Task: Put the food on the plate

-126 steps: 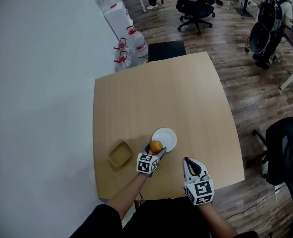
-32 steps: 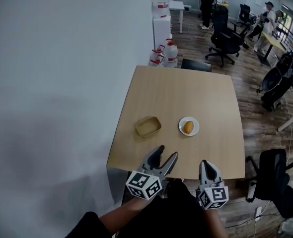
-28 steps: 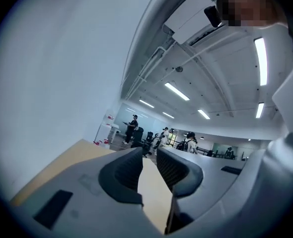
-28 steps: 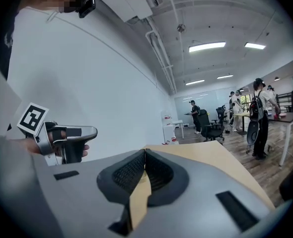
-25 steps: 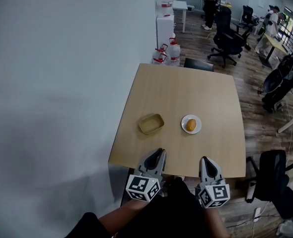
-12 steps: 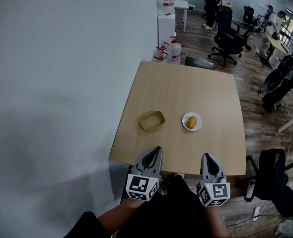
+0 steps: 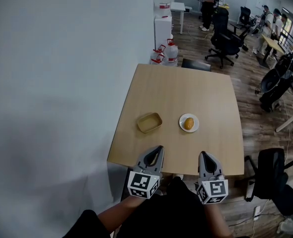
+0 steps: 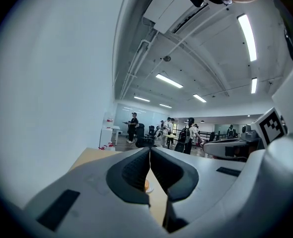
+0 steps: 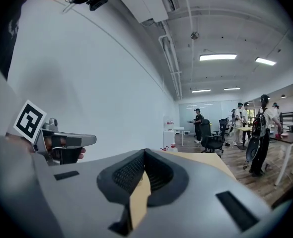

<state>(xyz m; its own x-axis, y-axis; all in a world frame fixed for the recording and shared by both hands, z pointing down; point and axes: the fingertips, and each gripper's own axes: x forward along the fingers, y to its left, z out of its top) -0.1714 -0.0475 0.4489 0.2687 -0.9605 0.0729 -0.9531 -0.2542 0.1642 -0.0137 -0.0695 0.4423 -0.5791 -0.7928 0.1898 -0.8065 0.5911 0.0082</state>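
**Head view: food (image 7: 188, 123) on plate (image 7: 182, 125)**

Left gripper (image 7: 157, 149) and right gripper (image 7: 204, 155) are both closed and empty at the table's (image 7: 181, 90) near edge. The food lies ahead, well apart, between them and somewhat nearer the right one.

food (image 7: 188, 123) on plate (image 7: 182, 128), right of tray (image 7: 149, 123)

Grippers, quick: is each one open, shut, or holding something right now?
Left gripper: jaws shut, nothing held.
Right gripper: jaws shut, nothing held.
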